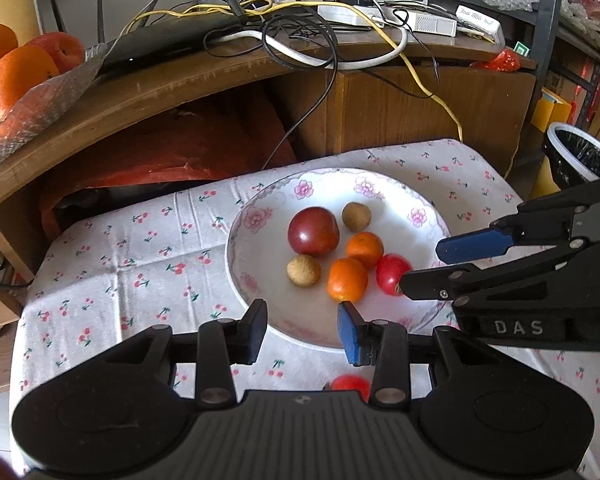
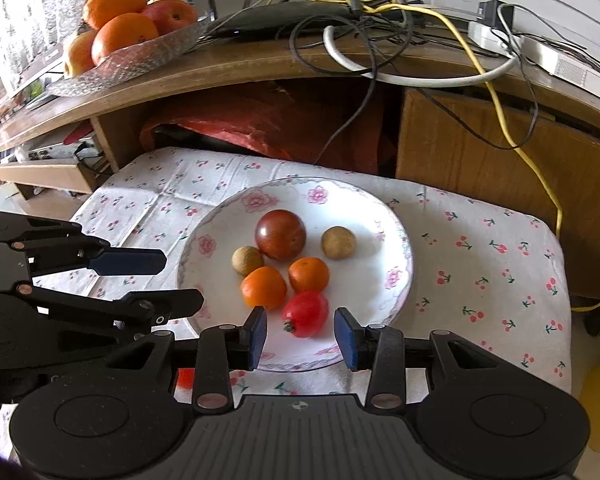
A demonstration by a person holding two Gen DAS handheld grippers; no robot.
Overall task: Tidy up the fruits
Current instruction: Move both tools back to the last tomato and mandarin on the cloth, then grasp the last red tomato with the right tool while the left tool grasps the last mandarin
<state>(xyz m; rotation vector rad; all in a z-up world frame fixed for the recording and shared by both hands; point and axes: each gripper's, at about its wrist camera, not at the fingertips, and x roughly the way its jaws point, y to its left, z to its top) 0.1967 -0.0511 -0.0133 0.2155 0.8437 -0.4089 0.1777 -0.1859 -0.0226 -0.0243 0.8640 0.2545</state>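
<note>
Items as I see them from my station, left to right.

1. Left claw (image 1: 302, 326): held low over the near-left rim of the plate, level, fingers pointing across the worktop toward the fruit. Jaws stand wide apart and grip nothing. In the right wrist view it enters from the left edge, its blue pad (image 2: 130, 262) reaching toward the plate's left rim.

2. Worktop (image 2: 480, 264): covered by a white cloth with a cherry print.

3. Plate (image 2: 364, 204): white with pink flowers, centred on the cloth. All fruit below lies inside it.

4. Left brown fruit (image 2: 247, 260): small, just beside the dark tomato.

5. Left orange fruit (image 2: 263, 287): small, near the plate's front.

6. Dark tomato (image 2: 281, 234): largest piece, toward the plate's middle.

7. Red tomato (image 2: 305, 313): nearest my right claw, stem end turned left, lying on the plate.

8. Right orange fruit (image 2: 309, 274): beside the left one, just behind the red tomato.

9. Right brown fruit (image 2: 338, 242): apart from the others, right of the dark tomato.

10. Right claw (image 2: 301, 338): level, aimed at the plate, jaws wide, one on each side of the red tomato without touching it.

11. Loose red fruit (image 1: 350, 385): on the cloth in front of the plate, partly hidden behind the left claw's body.
</note>
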